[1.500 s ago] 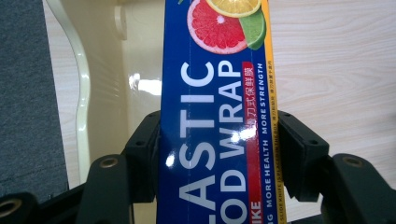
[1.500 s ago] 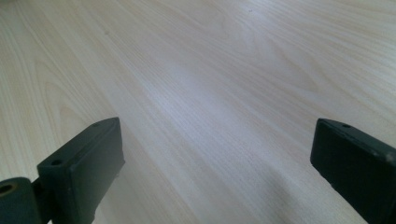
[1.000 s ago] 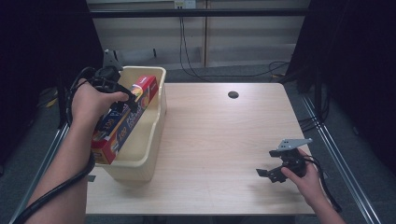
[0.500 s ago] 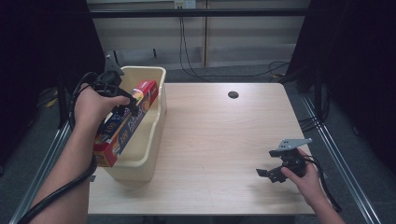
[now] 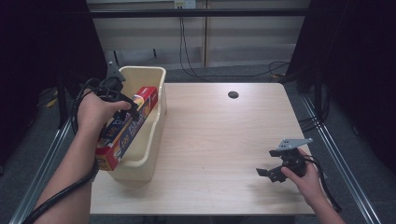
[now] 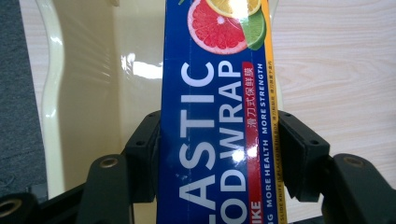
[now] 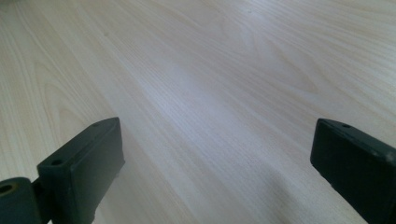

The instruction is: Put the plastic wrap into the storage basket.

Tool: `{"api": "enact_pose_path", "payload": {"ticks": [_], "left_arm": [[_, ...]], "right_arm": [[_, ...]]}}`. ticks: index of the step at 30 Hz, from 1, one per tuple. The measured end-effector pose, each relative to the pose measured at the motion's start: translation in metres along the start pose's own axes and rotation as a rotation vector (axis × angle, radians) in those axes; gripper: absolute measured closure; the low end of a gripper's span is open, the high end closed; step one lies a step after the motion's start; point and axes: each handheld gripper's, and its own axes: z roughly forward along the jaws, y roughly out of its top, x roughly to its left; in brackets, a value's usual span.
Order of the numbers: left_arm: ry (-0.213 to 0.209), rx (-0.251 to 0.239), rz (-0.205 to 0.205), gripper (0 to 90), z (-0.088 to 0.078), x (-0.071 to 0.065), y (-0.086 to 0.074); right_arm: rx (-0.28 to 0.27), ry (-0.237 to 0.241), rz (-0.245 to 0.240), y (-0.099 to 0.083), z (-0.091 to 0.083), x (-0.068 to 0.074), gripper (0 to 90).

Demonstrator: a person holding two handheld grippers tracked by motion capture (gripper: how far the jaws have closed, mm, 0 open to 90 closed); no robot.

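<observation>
In the left gripper view the plastic wrap box runs off the top and bottom edges, its first letters cut away. In the high view its near end hangs outside the cream bin, whose floor stays hidden behind the box.

The plastic wrap box was deep blue with large white lettering, a red strip carrying white characters, and a yellow-orange edge printed with small white words. Near its far end sat a picture of cut citrus: a pink-red grapefruit slice, an orange slice and a green lime wedge. In the high view its ends looked red. The bin was a glossy pale cream-yellow. The tabletop was light wood with a fine, pale grain and one small dark round hole. The left hand-held gripper and the right hand-held gripper had matte black jaws; the right one carried a grey plate on top.
</observation>
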Motion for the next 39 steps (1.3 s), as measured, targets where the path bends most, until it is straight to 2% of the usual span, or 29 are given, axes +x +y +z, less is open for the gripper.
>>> {"api": "enact_pose_path", "payload": {"ticks": [19, 23, 26, 39], "left_arm": [[-0.003, 0.026, -0.006, 40.7, 0.015, 0.001, -0.002], [-0.019, 0.035, -0.008, 40.6, 0.019, 0.001, -0.002], [-0.013, 0.04, -0.008, 40.6, 0.022, 0.001, -0.003], [-0.032, 0.067, -0.023, 40.5, 0.035, 0.004, -0.005]], "right_arm": [[-0.001, -0.002, -0.004, 0.0, 0.0, 0.001, 2.7], [-0.001, -0.001, -0.004, 0.0, 0.0, 0.001, 2.7], [0.0, -0.002, -0.005, 0.0, 0.0, 0.001, 2.7], [0.001, 0.0, -0.012, 0.0, 0.001, 0.001, 2.7]]}}
